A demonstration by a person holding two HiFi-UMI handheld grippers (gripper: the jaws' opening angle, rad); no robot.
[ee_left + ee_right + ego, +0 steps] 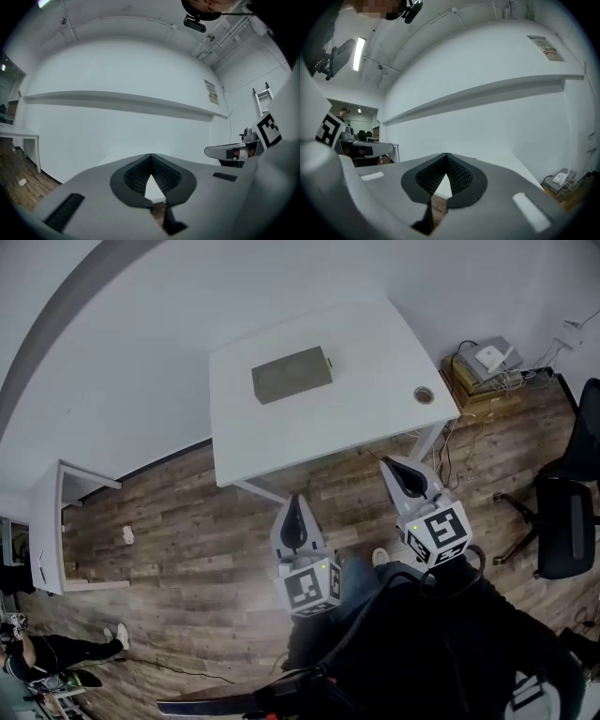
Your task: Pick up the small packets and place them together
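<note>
Table (375, 399) smooth, matt wht; floor (178, 549) wood-grain planks; left claw (151, 157) matt grey plastic.

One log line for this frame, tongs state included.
phase: pre-grasp | left tongs: shut, empty | right tongs: shut, empty | both short of white table | grey box: untouched

Bare floor (347, 482) ahead of both jaws; table (375, 362) with grey box (291, 374) beyond; office chair (567, 521) right of right gripper (392, 465)

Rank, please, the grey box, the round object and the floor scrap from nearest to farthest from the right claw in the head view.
1. Round object, on the table, right corner.
2. Grey box, mid-table, farther left.
3. Floor scrap, far left.
</note>
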